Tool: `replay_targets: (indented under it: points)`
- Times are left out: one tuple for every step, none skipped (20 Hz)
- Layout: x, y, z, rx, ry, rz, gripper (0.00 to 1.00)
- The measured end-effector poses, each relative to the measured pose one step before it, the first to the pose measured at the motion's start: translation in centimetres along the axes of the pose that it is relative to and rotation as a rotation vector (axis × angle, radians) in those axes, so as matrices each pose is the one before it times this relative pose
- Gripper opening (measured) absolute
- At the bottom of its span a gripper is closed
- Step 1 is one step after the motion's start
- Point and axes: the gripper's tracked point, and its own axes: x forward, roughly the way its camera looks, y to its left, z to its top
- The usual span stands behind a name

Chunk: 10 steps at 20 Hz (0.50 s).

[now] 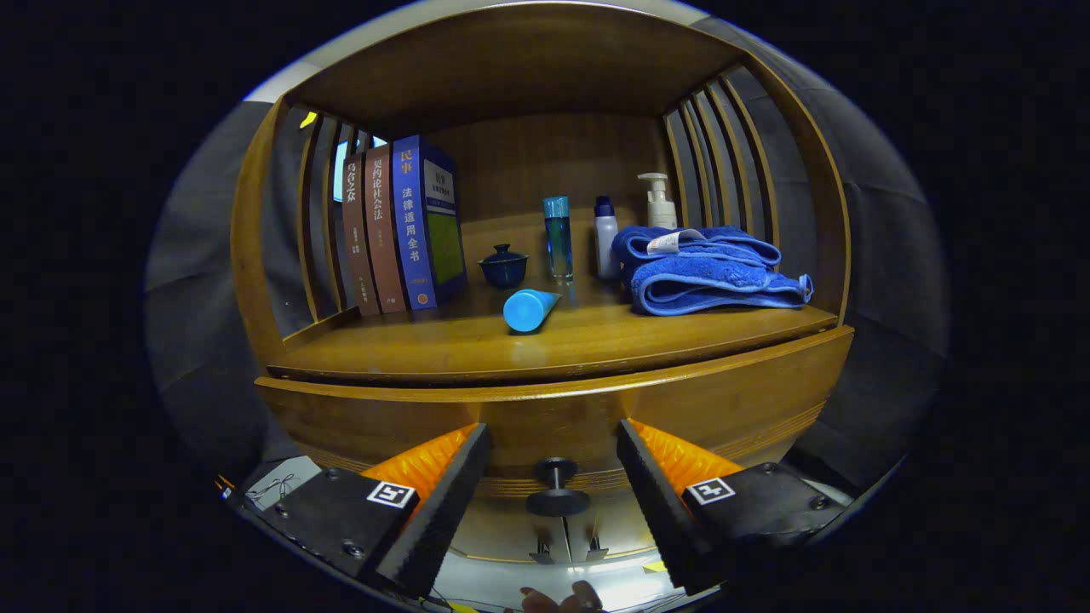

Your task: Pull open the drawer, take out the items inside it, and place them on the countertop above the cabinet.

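Drawer (596, 409) front's a curved wooden panel running side to side right under the countertop (477, 349), looks closed, with its dark round knob (556, 487) sticking out toward you. Your gripper (553, 477) is spread open, a finger on each side of the knob, not touching it. Up top, a blue tube (528, 309) lies near the front edge, books (400, 230) left, folded towel (711, 268) right.
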Motion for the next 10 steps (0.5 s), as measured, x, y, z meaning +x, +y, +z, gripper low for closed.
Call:
replay_targets:
  points:
    - [0.275, 0.029, 0.086, 0.00237, -0.00098, -0.00036, 1.0]
    - [0.136, 0.069, 0.036, 0.00403, -0.00115, -0.00101, 1.0]
    - [-0.115, 0.011, 0.022, 0.00052, -0.00112, -0.00117, 1.0]
    - [-0.018, -0.06, -0.01, -0.00119, -0.00063, -0.00173, 1.0]
    - [0.008, 0.032, -0.002, 0.00236, 0.00024, 0.00094, 1.0]
    - [-0.016, 0.041, 0.067, -0.00003, -0.00236, 0.0011, 1.0]
    - [0.013, -0.058, -0.064, -0.00273, 0.00264, 0.0001, 1.0]
    - [-0.072, -0.034, 0.03, -0.00566, -0.00046, -0.00075, 1.0]
    - [-0.029, 0.02, 0.052, -0.00388, 0.00093, -0.00116, 1.0]
    - [0.002, -0.001, -0.027, -0.00331, 0.00181, -0.00212, 1.0]
